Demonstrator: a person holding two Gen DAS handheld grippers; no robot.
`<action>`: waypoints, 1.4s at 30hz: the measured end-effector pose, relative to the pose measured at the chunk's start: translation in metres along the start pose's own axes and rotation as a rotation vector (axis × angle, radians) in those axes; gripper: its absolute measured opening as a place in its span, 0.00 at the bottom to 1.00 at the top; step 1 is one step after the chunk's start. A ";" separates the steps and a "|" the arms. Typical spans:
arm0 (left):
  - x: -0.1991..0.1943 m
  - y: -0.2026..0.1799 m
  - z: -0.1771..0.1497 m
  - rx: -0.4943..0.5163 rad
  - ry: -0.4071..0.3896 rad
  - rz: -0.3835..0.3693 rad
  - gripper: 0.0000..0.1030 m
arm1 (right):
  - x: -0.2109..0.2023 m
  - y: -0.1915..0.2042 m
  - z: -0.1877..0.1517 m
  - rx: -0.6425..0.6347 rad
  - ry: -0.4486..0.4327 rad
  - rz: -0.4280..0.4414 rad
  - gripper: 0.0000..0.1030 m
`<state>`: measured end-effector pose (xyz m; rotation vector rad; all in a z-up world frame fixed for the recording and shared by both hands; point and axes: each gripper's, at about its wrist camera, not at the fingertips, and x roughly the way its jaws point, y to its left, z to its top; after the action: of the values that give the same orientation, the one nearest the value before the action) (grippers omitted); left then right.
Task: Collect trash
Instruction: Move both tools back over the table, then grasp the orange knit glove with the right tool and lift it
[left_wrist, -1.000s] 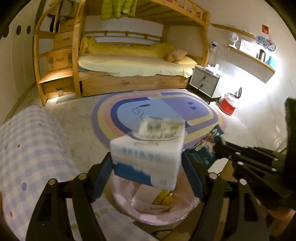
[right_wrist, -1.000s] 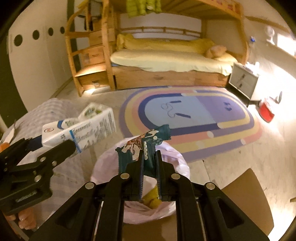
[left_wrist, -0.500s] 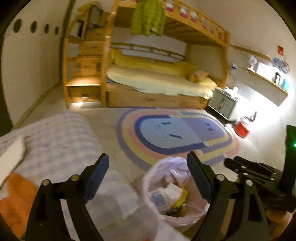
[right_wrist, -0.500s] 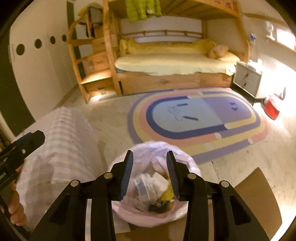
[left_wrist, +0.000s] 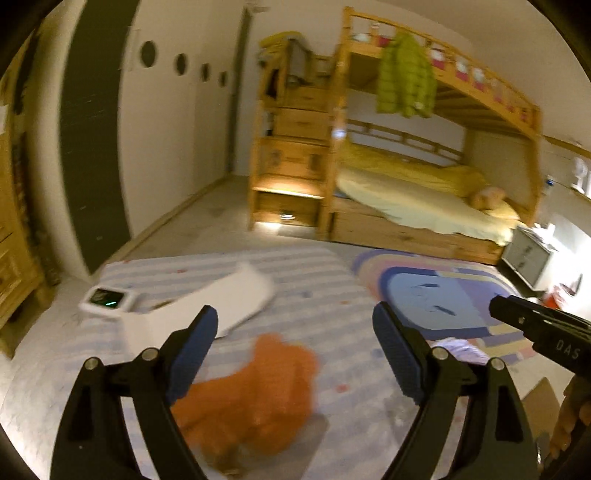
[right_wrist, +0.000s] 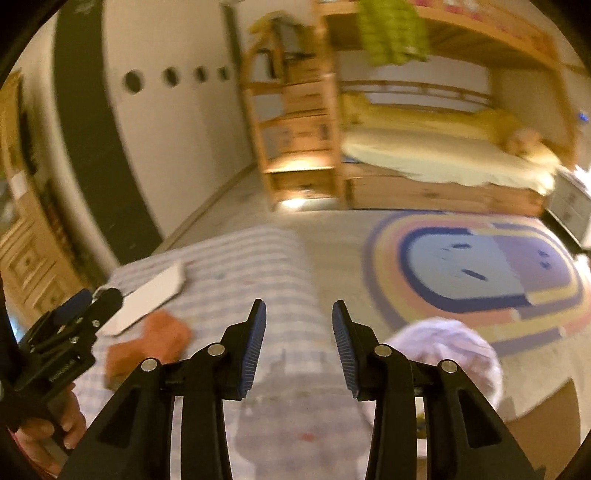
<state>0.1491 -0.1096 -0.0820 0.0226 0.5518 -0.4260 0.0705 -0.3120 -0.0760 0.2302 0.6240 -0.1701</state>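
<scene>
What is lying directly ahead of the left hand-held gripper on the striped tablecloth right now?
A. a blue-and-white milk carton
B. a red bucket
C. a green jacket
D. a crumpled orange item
D: in the left wrist view the open left hand-held gripper frames a crumpled orange item resting on the striped tablecloth, with a white curved sheet just beyond it.
</scene>
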 end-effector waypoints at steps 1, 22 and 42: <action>0.000 0.009 0.000 -0.011 0.005 0.020 0.81 | 0.005 0.009 0.002 -0.012 0.007 0.015 0.38; -0.011 0.161 -0.009 -0.164 0.079 0.341 0.81 | 0.087 0.131 -0.019 -0.268 0.154 0.231 0.38; -0.007 0.167 -0.019 -0.161 0.103 0.364 0.70 | 0.063 0.126 -0.007 -0.230 -0.002 0.270 0.12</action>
<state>0.2008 0.0479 -0.1097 -0.0099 0.6670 -0.0252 0.1457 -0.1946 -0.0982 0.0900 0.5994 0.1615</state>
